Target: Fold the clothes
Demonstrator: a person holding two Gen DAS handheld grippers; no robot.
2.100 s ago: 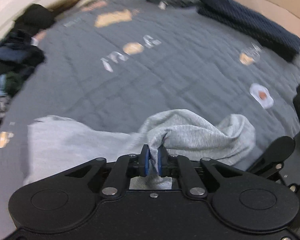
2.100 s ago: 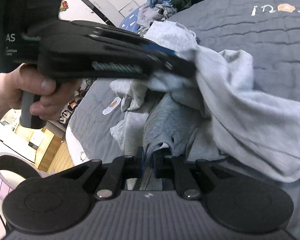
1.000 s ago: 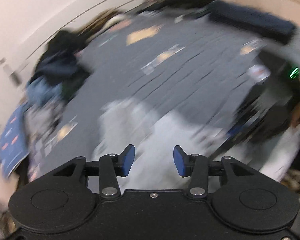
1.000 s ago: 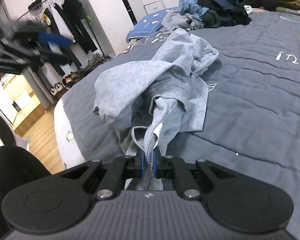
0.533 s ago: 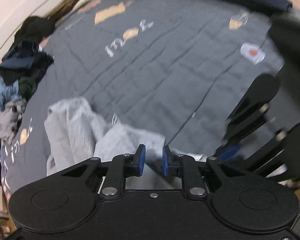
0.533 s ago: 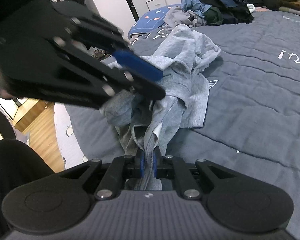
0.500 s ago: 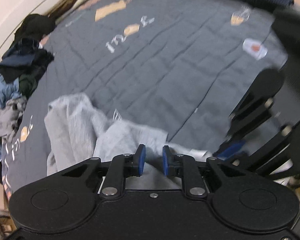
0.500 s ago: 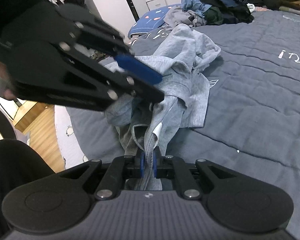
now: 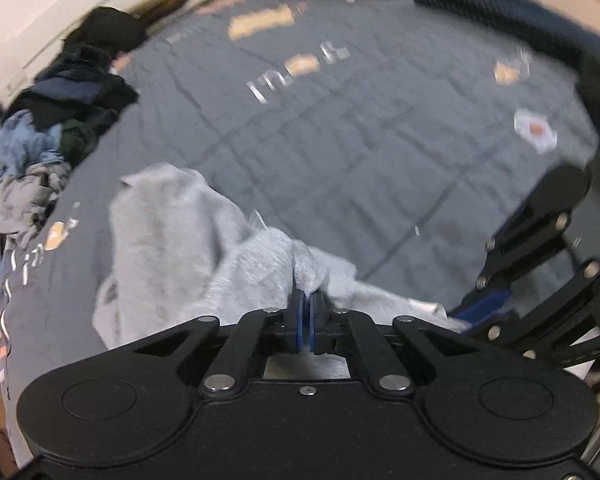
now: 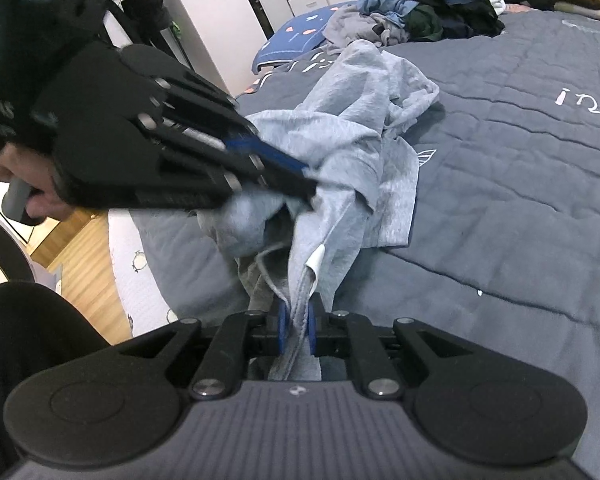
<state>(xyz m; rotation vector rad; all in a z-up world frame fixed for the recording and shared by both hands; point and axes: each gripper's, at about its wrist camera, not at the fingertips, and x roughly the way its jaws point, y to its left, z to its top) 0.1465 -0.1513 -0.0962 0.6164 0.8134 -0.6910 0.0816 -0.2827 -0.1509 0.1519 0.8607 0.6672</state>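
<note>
Both grippers hold a grey garment on the bed

The left gripper (image 9: 308, 312) has its jaws closed on a fold of the crumpled grey garment (image 10: 352, 132); the right gripper (image 10: 298, 326), jaws easing apart, pinches its hem near the edge of the bed (image 10: 520, 208).

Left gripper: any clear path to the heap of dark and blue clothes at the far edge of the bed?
Probably not right now. The left gripper is shut on the light grey garment, which the right gripper also pinches. The grey quilt toward the heap of dark and blue clothes lies bare, so only the grip stands in the way.
</note>
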